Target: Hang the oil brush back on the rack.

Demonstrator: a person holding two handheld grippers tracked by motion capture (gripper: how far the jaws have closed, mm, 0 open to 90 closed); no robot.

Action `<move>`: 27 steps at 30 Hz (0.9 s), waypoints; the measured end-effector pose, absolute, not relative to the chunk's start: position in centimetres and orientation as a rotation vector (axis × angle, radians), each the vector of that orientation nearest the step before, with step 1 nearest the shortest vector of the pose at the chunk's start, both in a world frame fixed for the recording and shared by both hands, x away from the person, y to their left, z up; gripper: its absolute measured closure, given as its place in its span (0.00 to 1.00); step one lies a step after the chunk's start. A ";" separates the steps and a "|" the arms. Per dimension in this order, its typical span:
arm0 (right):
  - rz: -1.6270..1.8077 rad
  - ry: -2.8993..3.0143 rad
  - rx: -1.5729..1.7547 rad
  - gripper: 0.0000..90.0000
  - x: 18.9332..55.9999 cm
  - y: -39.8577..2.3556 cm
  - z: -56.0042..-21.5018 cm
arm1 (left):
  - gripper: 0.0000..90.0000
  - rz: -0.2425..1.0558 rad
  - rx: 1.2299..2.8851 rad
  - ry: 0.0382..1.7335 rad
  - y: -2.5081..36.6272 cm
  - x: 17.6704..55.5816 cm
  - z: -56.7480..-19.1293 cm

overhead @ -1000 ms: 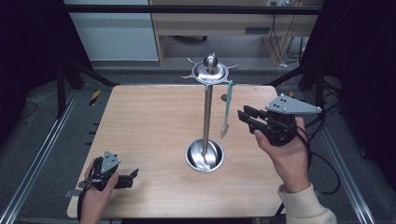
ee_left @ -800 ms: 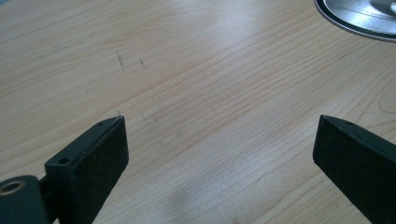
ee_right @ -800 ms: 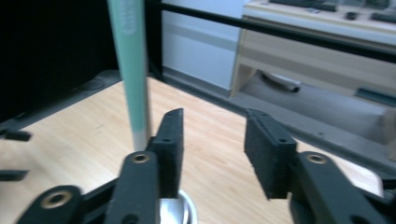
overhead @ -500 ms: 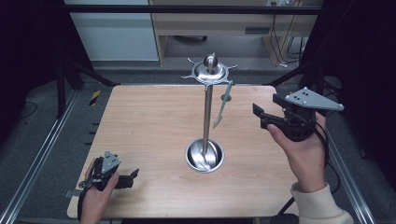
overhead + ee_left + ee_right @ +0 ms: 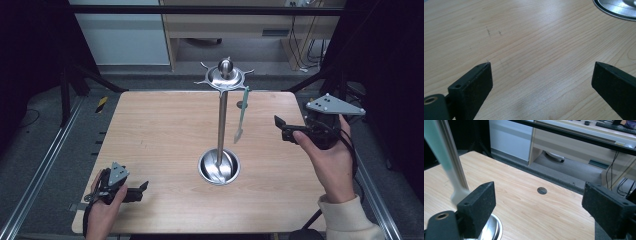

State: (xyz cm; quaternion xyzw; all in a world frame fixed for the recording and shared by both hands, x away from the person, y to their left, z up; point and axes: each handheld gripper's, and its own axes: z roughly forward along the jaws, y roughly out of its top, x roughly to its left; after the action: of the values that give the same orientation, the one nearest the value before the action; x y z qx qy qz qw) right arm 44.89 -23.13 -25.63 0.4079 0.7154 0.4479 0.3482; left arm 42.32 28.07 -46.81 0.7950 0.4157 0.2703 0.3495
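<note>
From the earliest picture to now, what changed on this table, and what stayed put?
The right gripper let go of the pale green utensil, its jaws just opening, and drew back to the right. The utensil now hangs from the metal rack. The left gripper stayed put.

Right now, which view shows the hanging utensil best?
High view: the utensil hangs full length from the stand's top hook, clear of the right gripper. The right gripper view gives a blurred close stretch of it; the left gripper view looks at the table.

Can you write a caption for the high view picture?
Pale green utensil hangs from the metal rack; open right gripper waits beside it.
</note>
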 end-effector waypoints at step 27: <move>1.056 1.933 1.172 0.13 47.6 -24.2 -31.1 | 0.03 0.695 2.063 1.073 28.0 42.3 -46.8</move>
State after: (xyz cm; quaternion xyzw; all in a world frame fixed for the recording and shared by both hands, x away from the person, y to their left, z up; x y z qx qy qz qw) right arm 47.61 -24.15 -31.14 0.4455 0.7346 0.4012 0.3178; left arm 42.31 28.04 -46.84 0.7964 0.4143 0.2682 0.3495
